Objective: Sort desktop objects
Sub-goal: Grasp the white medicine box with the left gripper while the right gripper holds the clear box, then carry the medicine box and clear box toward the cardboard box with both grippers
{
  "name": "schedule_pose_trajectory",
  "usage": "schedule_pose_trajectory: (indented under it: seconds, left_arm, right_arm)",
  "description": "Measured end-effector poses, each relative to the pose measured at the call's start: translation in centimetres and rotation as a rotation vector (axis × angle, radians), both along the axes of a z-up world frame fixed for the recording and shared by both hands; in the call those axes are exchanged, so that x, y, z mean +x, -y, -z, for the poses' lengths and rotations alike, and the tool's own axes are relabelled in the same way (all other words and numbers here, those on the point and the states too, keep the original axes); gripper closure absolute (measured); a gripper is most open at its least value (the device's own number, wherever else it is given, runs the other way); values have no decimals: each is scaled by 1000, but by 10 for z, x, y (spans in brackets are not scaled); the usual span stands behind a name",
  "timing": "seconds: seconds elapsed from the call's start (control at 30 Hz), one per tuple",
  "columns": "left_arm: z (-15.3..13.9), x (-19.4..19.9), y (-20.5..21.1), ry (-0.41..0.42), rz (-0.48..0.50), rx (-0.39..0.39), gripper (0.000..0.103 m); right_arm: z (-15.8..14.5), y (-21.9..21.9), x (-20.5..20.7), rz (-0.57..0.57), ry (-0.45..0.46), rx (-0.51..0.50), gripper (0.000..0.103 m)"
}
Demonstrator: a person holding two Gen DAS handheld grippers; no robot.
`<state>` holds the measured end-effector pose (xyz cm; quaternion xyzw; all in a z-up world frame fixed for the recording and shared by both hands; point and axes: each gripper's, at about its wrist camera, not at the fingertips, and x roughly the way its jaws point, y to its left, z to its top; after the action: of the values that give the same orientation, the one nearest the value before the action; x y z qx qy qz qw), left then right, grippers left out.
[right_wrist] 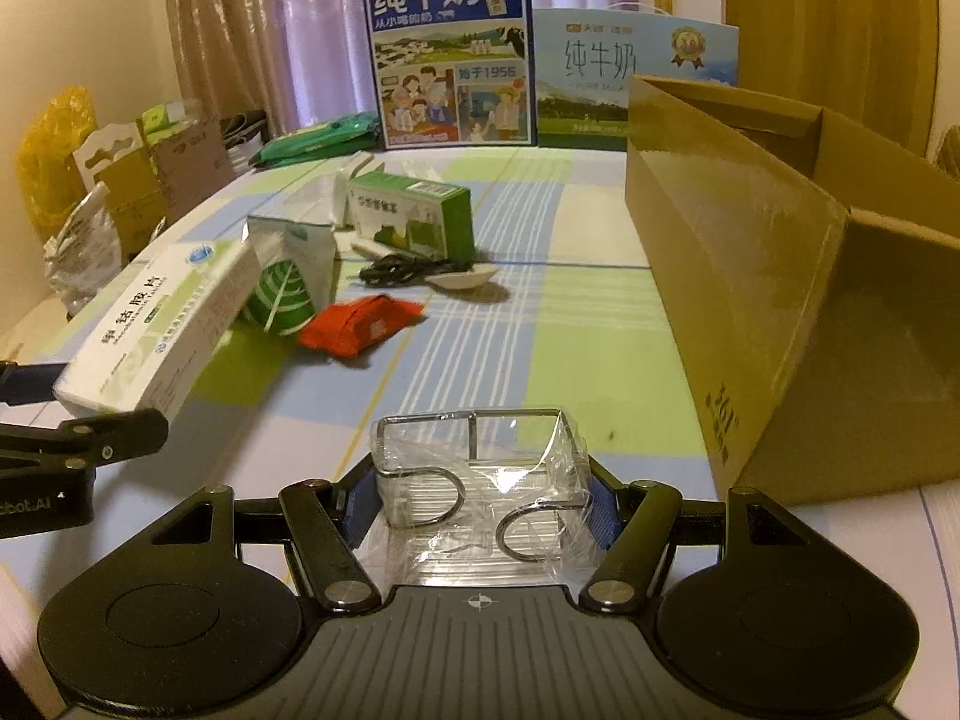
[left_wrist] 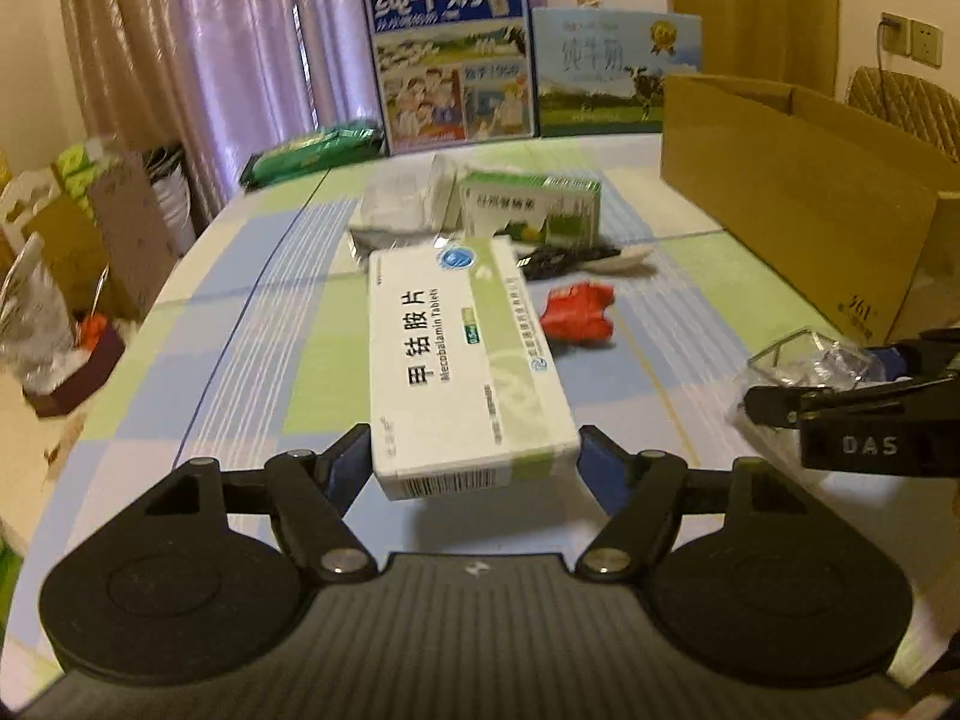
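Tongs above checked tablecloth, purple curtains behind.

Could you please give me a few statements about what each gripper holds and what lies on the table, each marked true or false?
1. The left gripper holds a white medicine box. True.
2. The right gripper is empty. False: it grips a wire rack wrapped in clear plastic.
3. A red packet lies on the table. True.
4. The cardboard box sits on the left side of the table. False: it stands on the right.
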<state>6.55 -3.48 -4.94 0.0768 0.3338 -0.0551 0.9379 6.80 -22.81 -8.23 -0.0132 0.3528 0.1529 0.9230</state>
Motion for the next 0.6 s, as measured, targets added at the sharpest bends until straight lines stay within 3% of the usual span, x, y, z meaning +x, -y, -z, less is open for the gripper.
schedule_pose_trajectory:
  seconds: [0.2, 0.53, 0.6]
  left_arm:
    - [4, 10, -4, 0, -26, 7, 22]
    - [11, 41, 3, -9, -37, 39, 24]
    - [13, 46, 2, -18, -46, 37, 30]
  right_arm:
    - [-1, 0, -4, 3, -2, -7, 39]
    - [0, -3, 3, 0, -1, -14, 39]
    - [1, -4, 4, 0, -3, -14, 39]
